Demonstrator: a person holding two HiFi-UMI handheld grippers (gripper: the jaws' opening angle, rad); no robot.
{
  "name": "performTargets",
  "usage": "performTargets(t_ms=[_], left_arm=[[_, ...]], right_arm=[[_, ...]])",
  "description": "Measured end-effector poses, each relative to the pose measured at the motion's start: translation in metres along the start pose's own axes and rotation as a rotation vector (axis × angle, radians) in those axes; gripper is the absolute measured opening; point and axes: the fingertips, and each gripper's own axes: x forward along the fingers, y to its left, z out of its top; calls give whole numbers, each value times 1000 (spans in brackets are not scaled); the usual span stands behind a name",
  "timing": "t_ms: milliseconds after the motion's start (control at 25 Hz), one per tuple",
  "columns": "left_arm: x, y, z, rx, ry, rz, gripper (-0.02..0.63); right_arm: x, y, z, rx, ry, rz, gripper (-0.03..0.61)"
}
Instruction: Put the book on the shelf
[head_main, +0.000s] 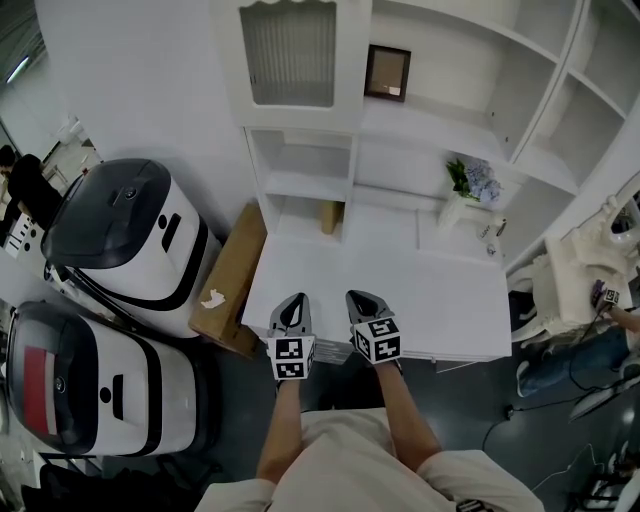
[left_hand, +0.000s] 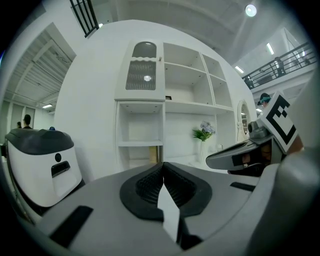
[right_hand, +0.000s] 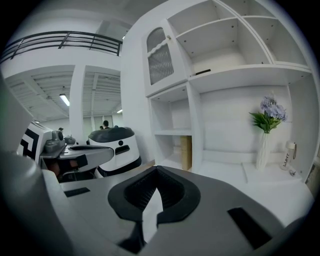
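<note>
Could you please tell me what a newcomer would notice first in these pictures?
A tall white shelf unit fills the far side, with a dark picture frame on an upper shelf and a vase of flowers lower right. The left gripper and right gripper, both shut, point at it from the desk's near edge; two white-and-black machines stand at the left.

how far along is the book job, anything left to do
Done, by the look of it: a tan book stands upright in a low compartment of the white shelf unit. In hand: nothing. The left gripper and right gripper hang side by side over the near edge of the desk, fingers shut and empty. Left: nothing I can see, if that tan thing is the book.
</note>
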Motion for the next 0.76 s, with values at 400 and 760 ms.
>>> performTargets(t_ms=[400,760], left_arm=[[0,-7,-3,-16,-2,-2,17],[0,-9,2,-28,-10,4,17]], right_arm=[[-9,-5,-6,12,-8,-11,26],[-14,-10,-7,16,-9,-19,26]])
